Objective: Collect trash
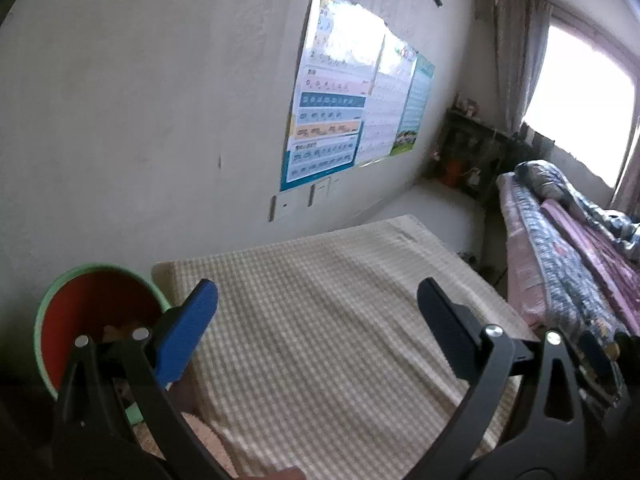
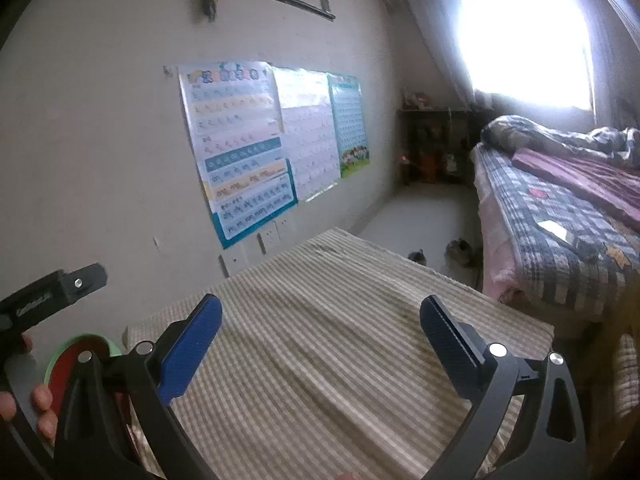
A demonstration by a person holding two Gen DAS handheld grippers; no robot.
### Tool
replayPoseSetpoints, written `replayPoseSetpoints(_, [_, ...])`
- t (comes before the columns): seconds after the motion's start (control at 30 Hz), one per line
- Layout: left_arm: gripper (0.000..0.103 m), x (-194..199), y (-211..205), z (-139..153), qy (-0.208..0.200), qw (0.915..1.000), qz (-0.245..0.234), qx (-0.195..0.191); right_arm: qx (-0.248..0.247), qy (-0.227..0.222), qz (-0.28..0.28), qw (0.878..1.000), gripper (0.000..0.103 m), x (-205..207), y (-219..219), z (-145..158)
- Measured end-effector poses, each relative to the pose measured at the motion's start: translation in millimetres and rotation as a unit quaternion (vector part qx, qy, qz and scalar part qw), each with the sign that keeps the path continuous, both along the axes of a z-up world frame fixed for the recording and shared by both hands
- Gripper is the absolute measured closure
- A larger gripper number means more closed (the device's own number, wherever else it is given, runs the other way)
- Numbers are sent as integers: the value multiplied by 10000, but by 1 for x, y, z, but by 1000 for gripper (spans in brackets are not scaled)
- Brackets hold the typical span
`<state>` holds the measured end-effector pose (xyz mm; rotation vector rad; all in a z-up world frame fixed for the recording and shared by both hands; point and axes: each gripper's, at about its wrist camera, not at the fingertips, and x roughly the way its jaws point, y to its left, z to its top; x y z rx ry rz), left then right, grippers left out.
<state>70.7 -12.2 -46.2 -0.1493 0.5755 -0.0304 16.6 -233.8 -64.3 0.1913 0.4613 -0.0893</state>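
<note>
Beige checked cloth covers the low table (image 1: 320, 320) that stands against a pale wall hung with colourful letter charts (image 2: 240, 148), with a quilt-covered bed (image 2: 560, 220) on the table's far right side. Over this table the left gripper (image 1: 318, 320) and the right gripper (image 2: 320, 344) both hang with blue-padded fingers spread wide, pinching nothing. Just off the table's left edge sits a round green-rimmed bin with a red inside (image 1: 92, 312), scraps faintly visible in it.

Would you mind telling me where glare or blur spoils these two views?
Left wrist view: the window is blown out and glare washes the posters. Right wrist view: the window flares white, hazing the bed; both bend strongly at the edges.
</note>
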Motion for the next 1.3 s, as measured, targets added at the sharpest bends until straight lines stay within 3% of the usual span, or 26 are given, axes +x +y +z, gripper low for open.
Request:
replayPoseSetpoints(0.27, [5, -9, -15, -1, -125, 9990, -49, 419, 75, 130, 105, 9998, 7, -1, 6, -5])
replayPoseSetpoints(0.4, [5, -16, -26, -1, -265, 9960, 71, 856, 115, 168, 135, 9997, 7, -2, 6, -5])
replayPoseSetpoints(1.3, [5, -9, -20, -12, 1, 9968, -39, 794, -70, 316, 220, 9992, 7, 1, 21, -12])
